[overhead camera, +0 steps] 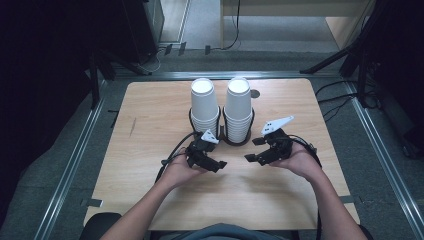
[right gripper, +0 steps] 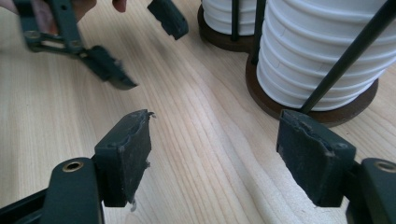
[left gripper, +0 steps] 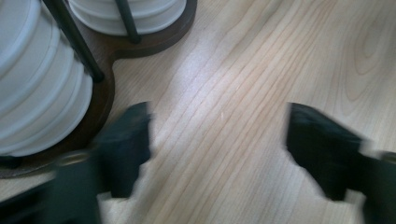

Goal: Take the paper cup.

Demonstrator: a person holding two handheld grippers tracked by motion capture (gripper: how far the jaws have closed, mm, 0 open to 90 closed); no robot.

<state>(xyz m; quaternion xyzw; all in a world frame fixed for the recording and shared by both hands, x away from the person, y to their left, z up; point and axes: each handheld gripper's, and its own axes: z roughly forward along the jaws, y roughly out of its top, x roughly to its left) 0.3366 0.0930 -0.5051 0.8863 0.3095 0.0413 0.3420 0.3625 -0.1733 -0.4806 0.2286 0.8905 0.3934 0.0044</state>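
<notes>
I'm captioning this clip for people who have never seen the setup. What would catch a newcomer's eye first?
Two tall stacks of white paper cups, the left stack and the right stack, stand side by side in a dark wire holder at the middle of the wooden table. Just in front of them, a person's hands hold the left gripper and the right gripper, both open and empty.

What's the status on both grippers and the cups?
Left gripper open, empty. Right gripper open, empty, facing it. Two cup stacks upright in holder, untouched. Nothing between grippers and cups.
</notes>
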